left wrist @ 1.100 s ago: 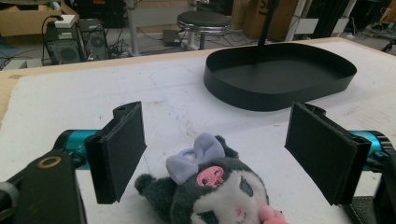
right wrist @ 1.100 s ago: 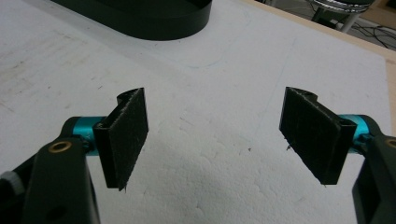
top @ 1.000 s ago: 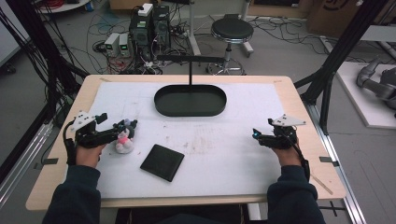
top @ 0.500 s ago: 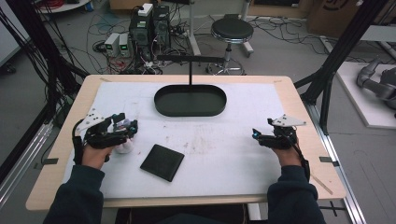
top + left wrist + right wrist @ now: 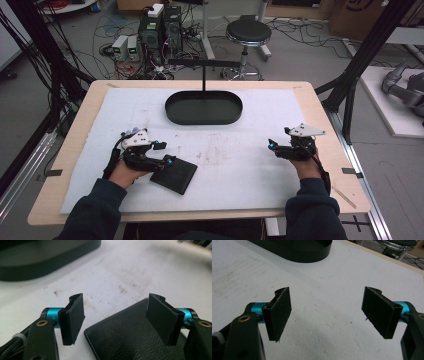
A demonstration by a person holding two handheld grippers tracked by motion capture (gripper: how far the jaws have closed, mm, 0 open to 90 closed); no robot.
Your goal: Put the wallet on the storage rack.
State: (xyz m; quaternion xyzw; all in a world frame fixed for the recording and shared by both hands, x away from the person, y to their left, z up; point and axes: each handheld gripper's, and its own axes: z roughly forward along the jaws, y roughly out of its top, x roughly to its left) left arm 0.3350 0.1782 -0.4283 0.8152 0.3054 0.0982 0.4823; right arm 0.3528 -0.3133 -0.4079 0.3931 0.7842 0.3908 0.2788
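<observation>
From the high view, the left gripper [image 5: 162, 153] sits over the near-left part of the table [image 5: 320, 112], right at the black leather wallet [image 5: 176, 174]. The wallet lies flat on the white mat [image 5: 250, 150], near the front edge, a bit left of the middle. The gripper's jaws have just been closing a little, likely so they fit around the wallet's edge. The right gripper [image 5: 276, 145] rests near the right edge of the mat, well apart from the wallet, and looks like it is waiting. A black oval tray [image 5: 204, 119] sits toward the far edge, in the middle. A thin black stand [image 5: 203, 63] rises behind it. Nothing lies between the wallet and the tray.

In the left gripper view, the left gripper [image 5: 115, 315] has its jaws wide apart. The wallet [image 5: 130, 337] lies below and between them, but the pads do not touch it yet. The tray [image 5: 37, 262] is far off at the top left.

In the right gripper view, the right gripper [image 5: 328, 312] has wide jaws with nothing between them, just white mat [image 5: 324, 340]. The tray [image 5: 297, 251] is at the top.
</observation>
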